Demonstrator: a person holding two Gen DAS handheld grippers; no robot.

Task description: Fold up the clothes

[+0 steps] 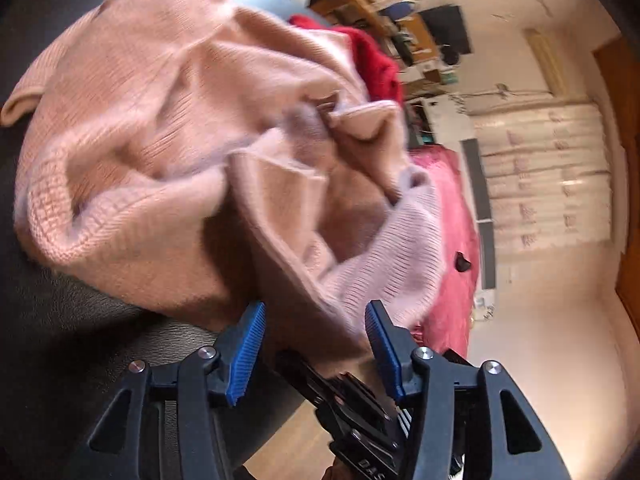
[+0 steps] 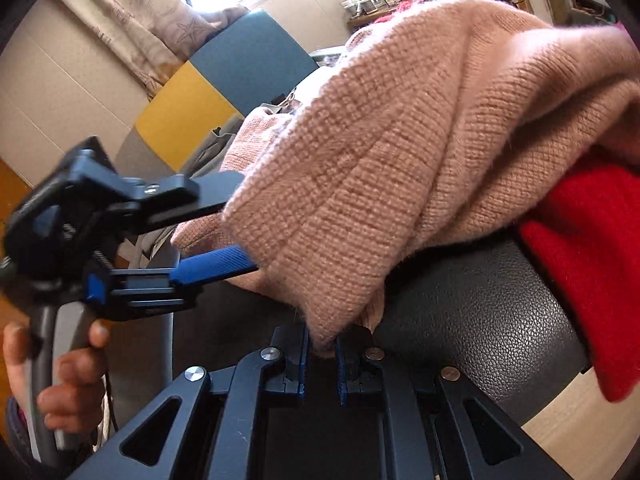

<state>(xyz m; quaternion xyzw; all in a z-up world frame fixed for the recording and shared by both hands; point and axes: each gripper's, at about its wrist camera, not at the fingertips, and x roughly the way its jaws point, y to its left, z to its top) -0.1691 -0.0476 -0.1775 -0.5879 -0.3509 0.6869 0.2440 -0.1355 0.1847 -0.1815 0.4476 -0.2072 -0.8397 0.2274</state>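
We've got the pink sweater (image 2: 400,160) bunched on the black seat (image 2: 480,312), red garment (image 2: 592,280) at 3 o'clock. Right gripper (image 2: 322,364) pinches its hem; left gripper (image 1: 316,348) is spread around a loose edge. Likely mid-spread; next, clamp left and pull flat.

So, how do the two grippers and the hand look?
Both grippers, left gripper and right gripper, have black metal link arms with silver round bolts and ribbed blue pads. The left gripper has a grey handle, and white lettering shows on a black part near its base. The hand is bare; a dark cuff edge shows below it.
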